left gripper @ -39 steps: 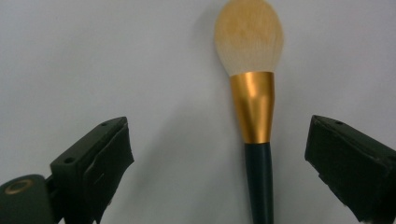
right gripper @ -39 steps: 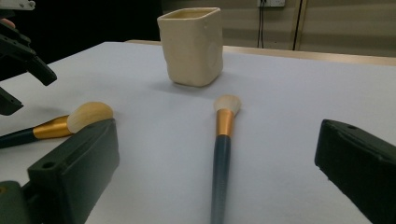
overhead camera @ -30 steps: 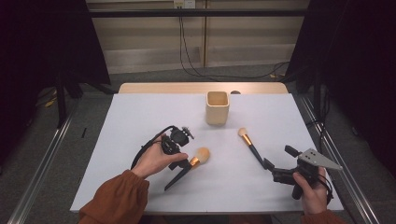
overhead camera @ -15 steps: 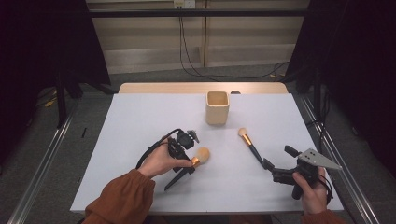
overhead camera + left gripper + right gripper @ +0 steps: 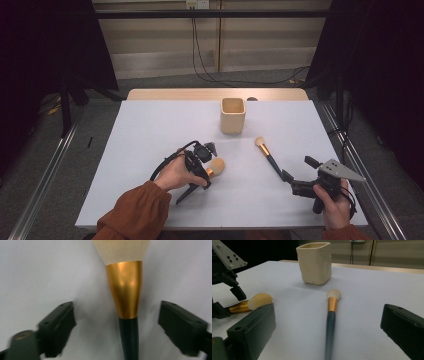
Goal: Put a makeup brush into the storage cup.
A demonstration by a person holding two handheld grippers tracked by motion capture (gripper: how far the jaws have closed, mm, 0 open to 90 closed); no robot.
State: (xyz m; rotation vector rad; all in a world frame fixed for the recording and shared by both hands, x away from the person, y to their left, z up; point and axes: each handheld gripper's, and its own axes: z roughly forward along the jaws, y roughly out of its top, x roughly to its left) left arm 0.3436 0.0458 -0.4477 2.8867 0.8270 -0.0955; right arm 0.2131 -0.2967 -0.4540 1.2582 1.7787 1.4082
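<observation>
Two makeup brushes lie on the white table (image 5: 150, 130): a large powder brush (image 5: 212, 168) under the left gripper (image 5: 199, 165), and a slimmer brush (image 5: 267, 155) ahead of the right gripper (image 5: 295, 186), both in front of the cream square cup (image 5: 233, 115). Left gripper jaws have just been closing and straddle the powder brush at its gold ferrule (image 5: 125, 292), pads not yet touching it, brush flat on the table. Right gripper jaws stand wide apart with nothing held, the slimmer brush's dark handle (image 5: 329, 332) running between them.
</observation>
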